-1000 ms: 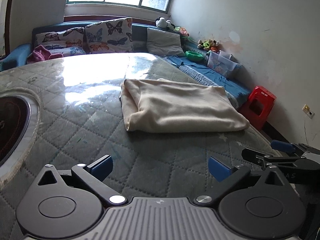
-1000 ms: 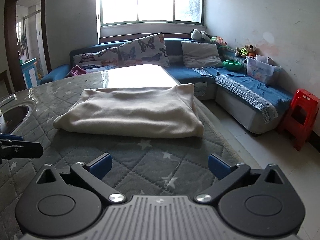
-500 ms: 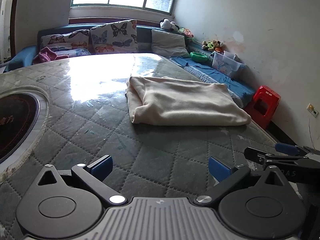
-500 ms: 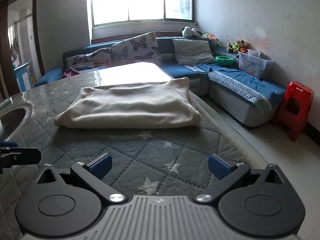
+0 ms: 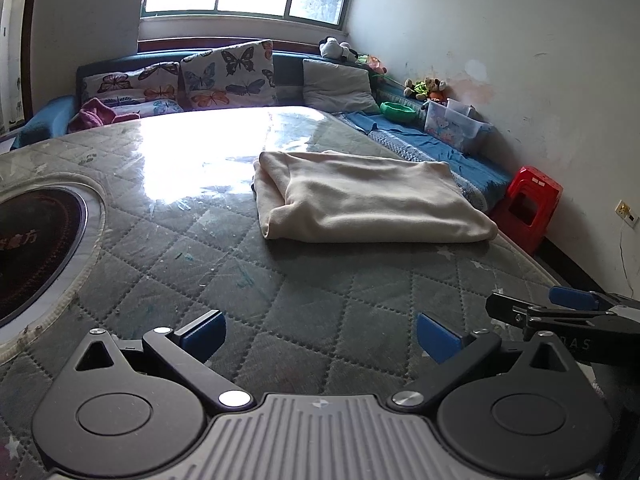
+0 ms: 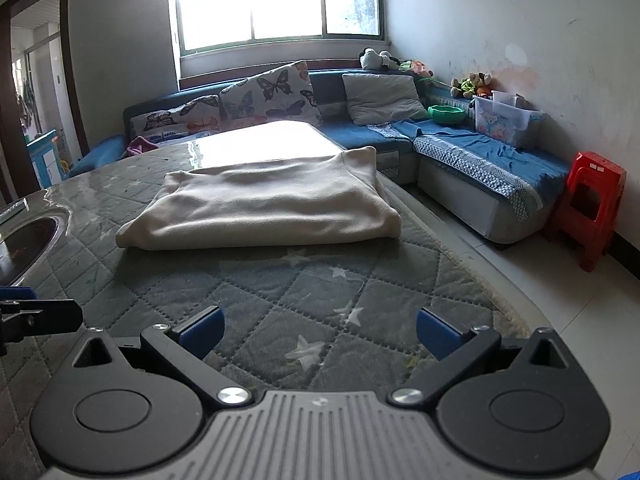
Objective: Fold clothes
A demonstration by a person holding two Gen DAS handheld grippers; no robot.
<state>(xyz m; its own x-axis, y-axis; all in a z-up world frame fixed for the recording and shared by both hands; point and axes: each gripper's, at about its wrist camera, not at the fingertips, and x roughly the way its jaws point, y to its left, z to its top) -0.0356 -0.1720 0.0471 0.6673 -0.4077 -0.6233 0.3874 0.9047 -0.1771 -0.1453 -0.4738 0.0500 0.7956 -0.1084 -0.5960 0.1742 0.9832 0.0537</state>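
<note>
Over the last second both grippers have drawn back from the cloth (image 5: 360, 196): in each view it sits smaller and farther up the frame than it did, with more bare quilted table (image 5: 280, 300) between it and the fingers. The left gripper (image 5: 320, 334) is spread wide and holds nothing; the right gripper (image 6: 318, 330) is likewise released and empty. In the left view the right gripper also pokes in at the lower right edge, its jaws apart.

The cloth lies mid-frame in both views as a neat cream rectangle, layered, edges rounded, no loose sleeve or corner showing. With both tools backing off empty, I judge the fold finished, or at least this garment done; no other clothing lies on the table.

The table wears a grey-green quilted cover with pale stars, under what looks like a glossy clear sheet that throws back strong glare from the window (image 6: 276, 0) at upper centre. A round dark hob (image 5: 36, 248) is set into the table at the left edge of the left view. Behind, a blue sofa (image 6: 480, 168) wraps the far wall and the right side, with butterfly cushions (image 6: 264, 96), a grey pillow, soft toys, a green bowl and a clear box. A red stool (image 6: 588, 208) stands on the tiled floor at right
</note>
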